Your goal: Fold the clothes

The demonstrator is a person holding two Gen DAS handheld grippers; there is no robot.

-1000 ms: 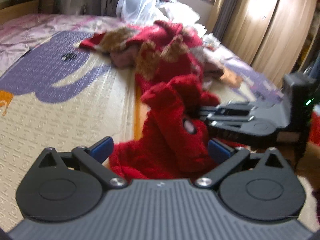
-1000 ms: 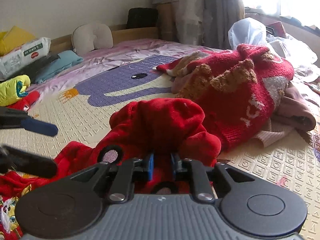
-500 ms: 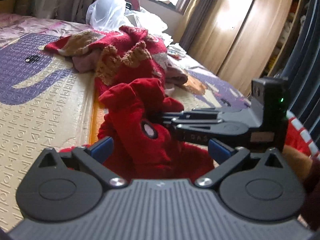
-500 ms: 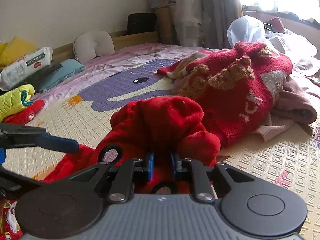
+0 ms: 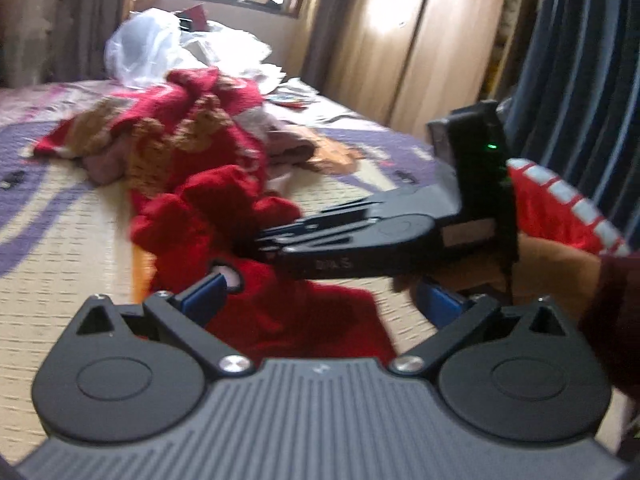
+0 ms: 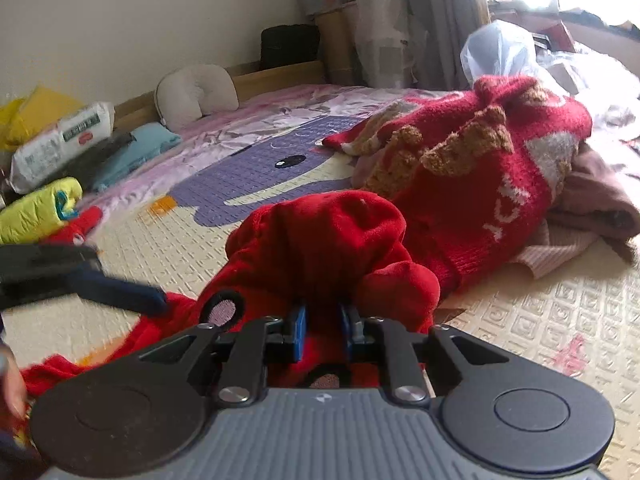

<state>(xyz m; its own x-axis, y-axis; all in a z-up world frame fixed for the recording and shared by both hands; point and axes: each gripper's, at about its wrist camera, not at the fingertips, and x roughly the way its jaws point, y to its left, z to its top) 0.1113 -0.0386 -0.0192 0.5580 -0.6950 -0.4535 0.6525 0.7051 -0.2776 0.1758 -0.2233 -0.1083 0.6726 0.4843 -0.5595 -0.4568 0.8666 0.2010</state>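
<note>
So, left wrist view: left tongs point(image 5: 320, 300) spread wide, nothing between the blue pads, hovering just over the low end of the red fleece point(image 5: 224, 216) on the play mat point(image 5: 60, 264). Right tongs point(image 5: 264, 240) come in from the right edge, nose buried in a bunched fold of that fleece; a hand point(image 5: 552, 264) in a red sleeve is behind them. White lettering on their body is too blurred to read. Knit sweater point(image 5: 180, 132) heaped just behind the fleece, plastic bag point(image 5: 140, 48) further back near the window.

Right wrist view: right tongs clenched on a thick fold of fleece, pads pressing the cloth from both sides. Garment sits mid-mat, humped up above the grip, rest trailing toward the left tongs. Round grey patch with a black ring point(image 6: 222, 306) on the fabric just left of the grip.

Handling, my read: light, soft, plush, no stiffness, so it will sag and bunch wherever unsupported. Not slippery, not fragile. Better to grab a hem or a corner with the free tongs and pull flat than to pinch the bulk.

Writing: sweater has white knit letters, partly folded, unreadable. White pack point(image 6: 60, 140) at far left carries a green strip of print, too small to read.
</note>
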